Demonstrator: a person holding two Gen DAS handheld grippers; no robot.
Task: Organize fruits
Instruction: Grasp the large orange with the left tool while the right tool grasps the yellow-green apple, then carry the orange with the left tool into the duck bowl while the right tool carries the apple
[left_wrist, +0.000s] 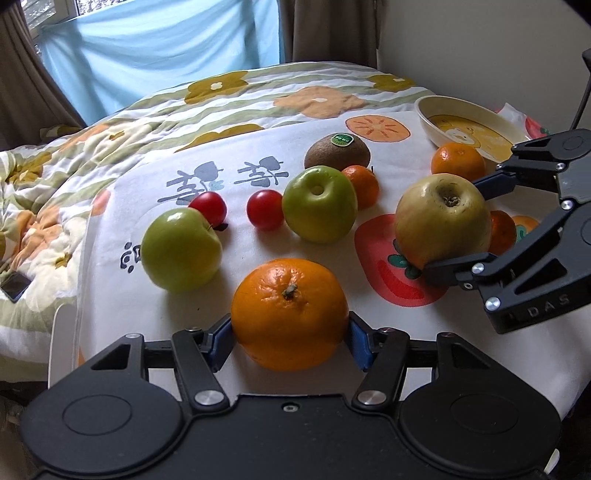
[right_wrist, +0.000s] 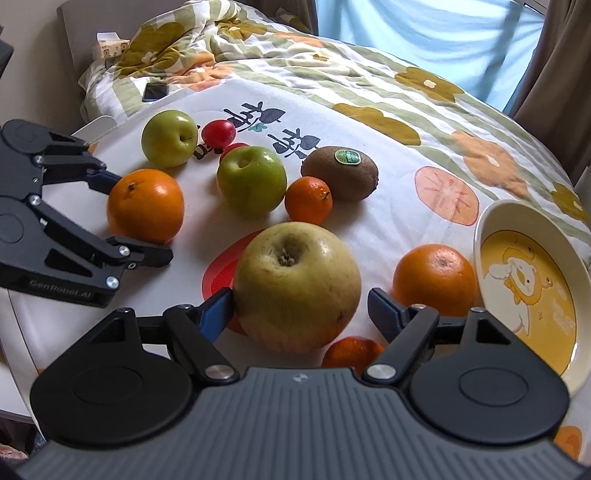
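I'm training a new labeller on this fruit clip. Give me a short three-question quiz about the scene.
1. True or false: the left tool is shut on the large orange.
2. Which fruit sits between the fingers of the right tool? A kiwi, B yellowish apple, C tomato.
3. How many green apples are in view?
Key: 1 true; 2 B; 3 two.
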